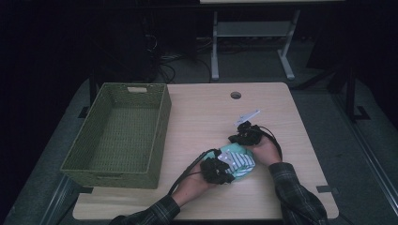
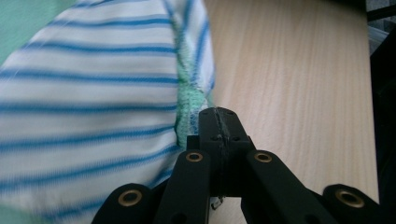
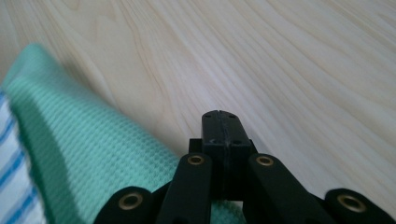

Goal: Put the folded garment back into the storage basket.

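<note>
Soft cloth bundle between two closed grippers

The table (image 1: 281,187) is pale wood, with a green woven basket (image 1: 159,131) on its left side. Near the front edge lies a cloth (image 1: 238,161), mint green with a white, blue-striped part, bunched up. It looks light, limp and easy to crease, so a hem or folded corner is likely the best hold. The left gripper (image 2: 219,116) has its jaws pressed together beside the striped edge; whether fabric is pinched I cannot tell. The right gripper (image 3: 220,119) is likewise closed, resting against the green weave
</note>
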{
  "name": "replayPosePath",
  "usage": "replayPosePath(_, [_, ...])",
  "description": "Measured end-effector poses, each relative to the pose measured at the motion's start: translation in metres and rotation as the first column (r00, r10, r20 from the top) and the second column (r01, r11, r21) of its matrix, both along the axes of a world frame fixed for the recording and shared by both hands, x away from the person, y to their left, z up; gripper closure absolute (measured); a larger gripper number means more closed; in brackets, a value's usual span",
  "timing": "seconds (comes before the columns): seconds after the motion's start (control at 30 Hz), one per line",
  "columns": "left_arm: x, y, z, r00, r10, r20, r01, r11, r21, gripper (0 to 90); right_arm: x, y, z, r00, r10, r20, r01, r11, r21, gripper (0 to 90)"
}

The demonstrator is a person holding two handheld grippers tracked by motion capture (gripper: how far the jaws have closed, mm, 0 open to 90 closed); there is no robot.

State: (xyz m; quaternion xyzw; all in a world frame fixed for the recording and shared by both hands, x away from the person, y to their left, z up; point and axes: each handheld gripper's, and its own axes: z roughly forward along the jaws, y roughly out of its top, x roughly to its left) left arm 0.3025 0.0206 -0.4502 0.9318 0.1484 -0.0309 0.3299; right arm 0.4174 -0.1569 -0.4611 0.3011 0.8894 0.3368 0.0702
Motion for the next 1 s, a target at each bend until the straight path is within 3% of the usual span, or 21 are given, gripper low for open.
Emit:
replayPosePath(0.37, [0.012,0.025,0.003,0.9981,0.06,0.009,-0.06,0.9979,0.022,89.3,-0.009,-0.024,0.0,0.9999,-0.013,-0.008,0.014,1.0,0.014,89.9])
replayPosePath(0.6, [0.022,0.04,0.005,0.9936,0.113,0.01,-0.113,0.9935,0.013,89.1,-0.016,-0.034,-0.002,0.9996,-0.021,-0.016,0.022,0.999,0.024,89.9])
replayPosePath(1.0, [0.032,0.051,0.005,0.9889,0.147,0.024,-0.147,0.9886,0.03,89.2,-0.04,-0.048,0.0,0.9998,-0.013,-0.018,0.013,0.999,0.035,89.9])
